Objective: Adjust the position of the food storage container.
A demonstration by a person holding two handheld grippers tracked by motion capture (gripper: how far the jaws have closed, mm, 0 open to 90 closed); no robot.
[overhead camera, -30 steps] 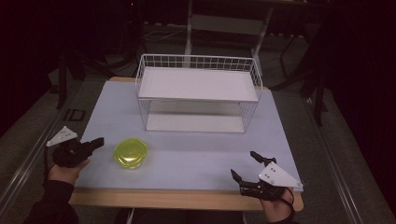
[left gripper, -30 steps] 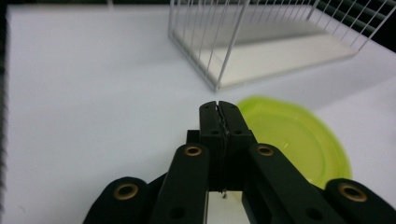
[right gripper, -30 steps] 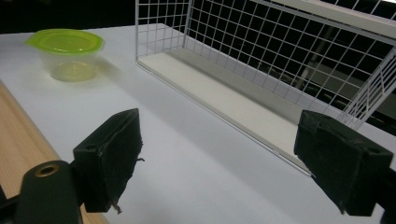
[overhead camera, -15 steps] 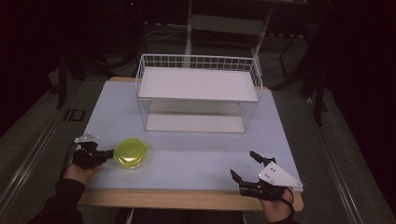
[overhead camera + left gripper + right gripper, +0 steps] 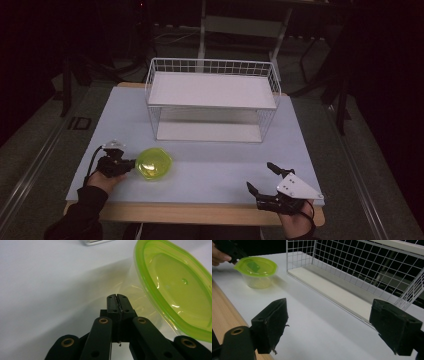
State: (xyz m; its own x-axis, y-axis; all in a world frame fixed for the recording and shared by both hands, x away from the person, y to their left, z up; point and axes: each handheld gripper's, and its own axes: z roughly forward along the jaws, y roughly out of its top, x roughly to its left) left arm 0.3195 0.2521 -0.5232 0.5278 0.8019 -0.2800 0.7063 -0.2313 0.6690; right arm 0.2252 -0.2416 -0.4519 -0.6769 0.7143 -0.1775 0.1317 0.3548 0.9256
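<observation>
A clear plastic container with a lime-green lid (image 5: 154,163) stands on the white tabletop (image 5: 215,167) at the front left. My left gripper (image 5: 133,164) lies low at its left side, jaws shut with nothing between them. In the left gripper view the closed tips (image 5: 117,298) sit beside the clear wall, just under the lid's rim (image 5: 175,285); whether they touch it I cannot tell. My right gripper (image 5: 260,176) rests at the front right edge, jaws wide open and empty (image 5: 329,325). The right gripper view shows the container (image 5: 257,266) far off with the left hand beside it.
A white wire rack with a shelf top (image 5: 212,90) stands at the back middle of the table; its mesh side and base board (image 5: 352,270) rise ahead of the right gripper. The table's wooden front edge (image 5: 200,212) runs below both hands.
My left hand has moved right and down across the table, from apart from the container to right against its left side. The right gripper has stayed put.
</observation>
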